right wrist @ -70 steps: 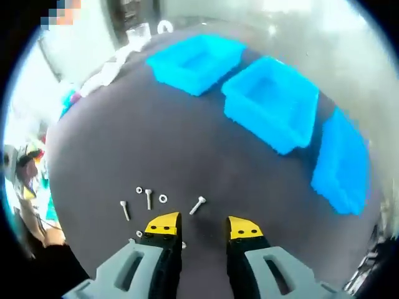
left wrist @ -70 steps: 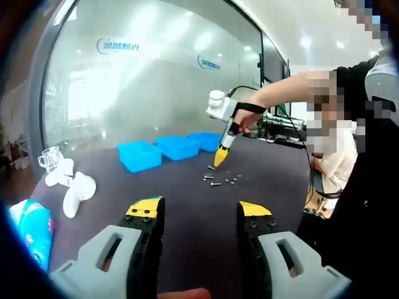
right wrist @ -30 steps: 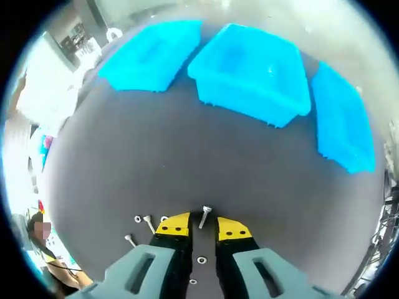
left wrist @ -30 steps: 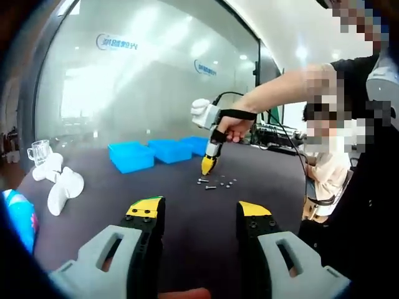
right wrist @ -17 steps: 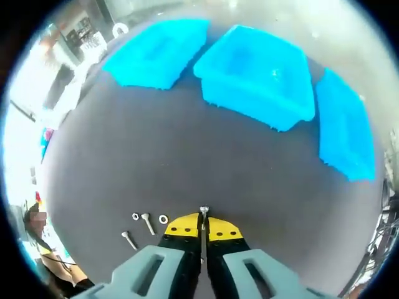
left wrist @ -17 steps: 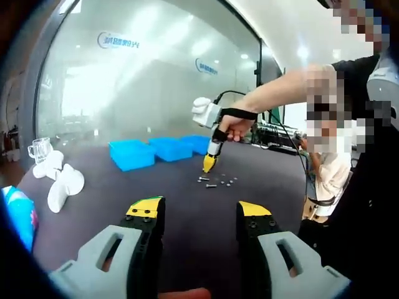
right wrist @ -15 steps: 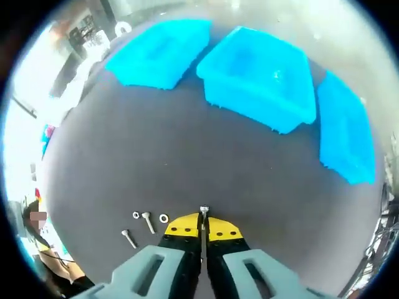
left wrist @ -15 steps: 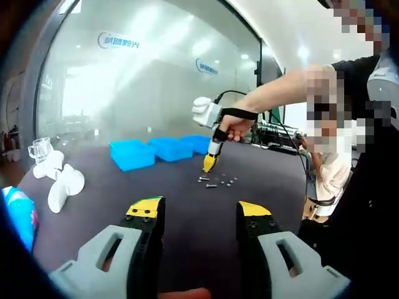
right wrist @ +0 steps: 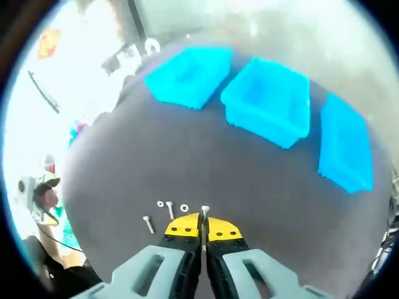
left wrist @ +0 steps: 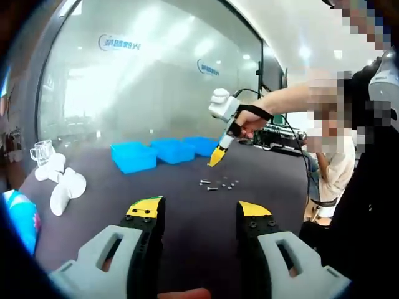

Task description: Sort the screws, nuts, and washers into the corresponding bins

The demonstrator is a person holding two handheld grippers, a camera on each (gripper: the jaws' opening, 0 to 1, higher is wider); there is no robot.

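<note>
R gripper (right wrist: 202,232) clamped on a screw (right wrist: 204,212), held above the dark table (right wrist: 249,187); L gripper (left wrist: 201,215) idle w/ jaws apart.

Right gripper view: yellow tips pressed together at bottom centre, screw head poking up just past them. Loose hardware (right wrist: 167,210) on the table just left of the tips: two small rings, a screw btwn them, another screw further lower left. Three blue bins across the upper half – left bin (right wrist: 187,76), middle bin (right wrist: 269,103), right bin (right wrist: 344,142) – well apart from the gripper. Left gripper view: own jaws spread wide at bottom, nothing btwn them. R gripper (left wrist: 216,157) seen centre-right in a person's hand (left wrist: 250,122), tip off the table, above the small scatter of screws/nuts (left wrist: 217,184). Bins (left wrist: 167,149) in a row mid-frame; white objects (left wrist: 61,185) at left edge.
</note>
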